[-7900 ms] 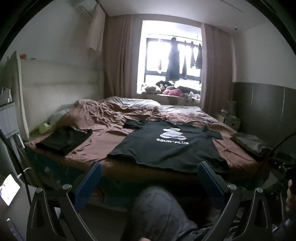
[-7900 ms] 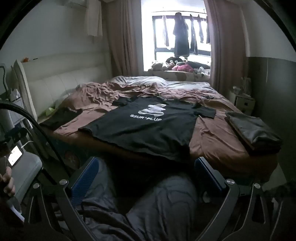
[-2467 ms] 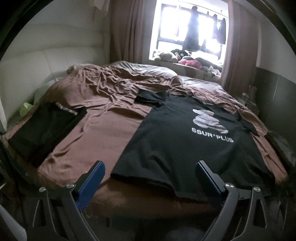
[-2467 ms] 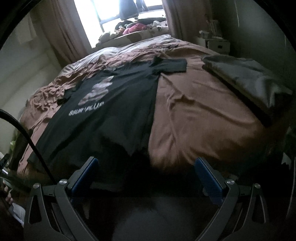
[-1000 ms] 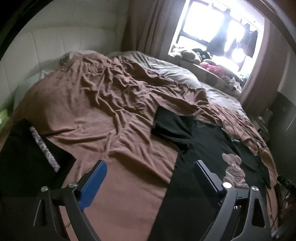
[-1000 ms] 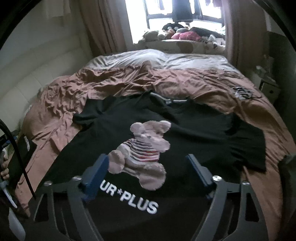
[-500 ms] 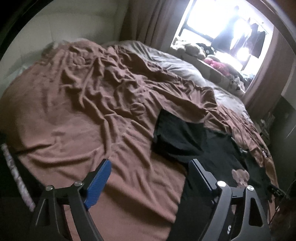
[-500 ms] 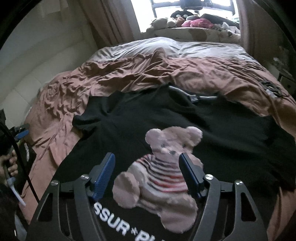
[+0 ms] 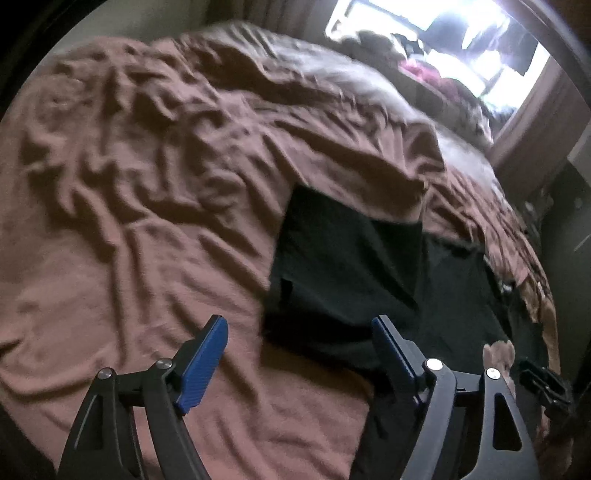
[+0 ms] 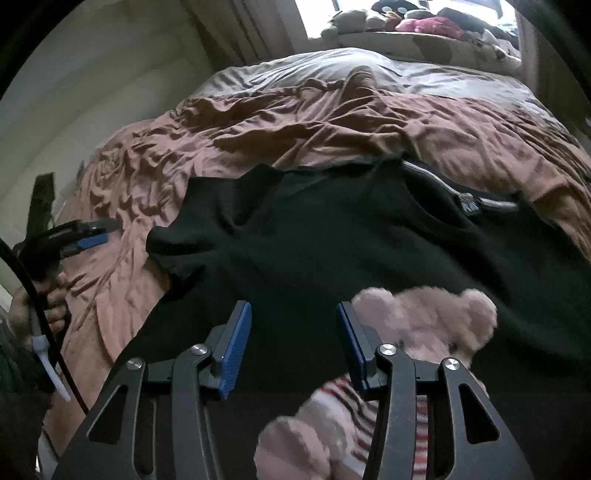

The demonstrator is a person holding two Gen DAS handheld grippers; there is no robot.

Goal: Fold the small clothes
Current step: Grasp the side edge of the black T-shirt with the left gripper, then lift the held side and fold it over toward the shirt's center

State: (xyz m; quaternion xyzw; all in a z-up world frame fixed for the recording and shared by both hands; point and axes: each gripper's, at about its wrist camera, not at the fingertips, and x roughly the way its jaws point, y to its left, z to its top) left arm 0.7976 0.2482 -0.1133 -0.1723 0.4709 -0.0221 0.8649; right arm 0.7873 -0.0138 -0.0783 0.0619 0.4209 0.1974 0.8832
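Note:
A black T-shirt [image 10: 332,251] with a teddy-bear print [image 10: 417,325] lies spread flat on the brown bedspread [image 10: 258,122]. My right gripper [image 10: 293,332] is open, low over the chest just left of the bear. My left gripper [image 9: 299,339] is open, just short of the shirt's left sleeve [image 9: 343,258], one finger over the bedspread [image 9: 147,221], the other over the black cloth. The left gripper also shows in the right wrist view [image 10: 88,236], beside the sleeve's edge.
The bedspread is heavily wrinkled toward the headboard side. A grey sheet [image 10: 351,70] lies past it, below a window sill [image 10: 424,22] piled with soft toys. A white padded headboard [image 10: 74,110] runs along the left.
Both grippers have moved forward and lower over the bed. The left has closed in on the sleeve, the right on the chest. The right jaws have narrowed somewhat.

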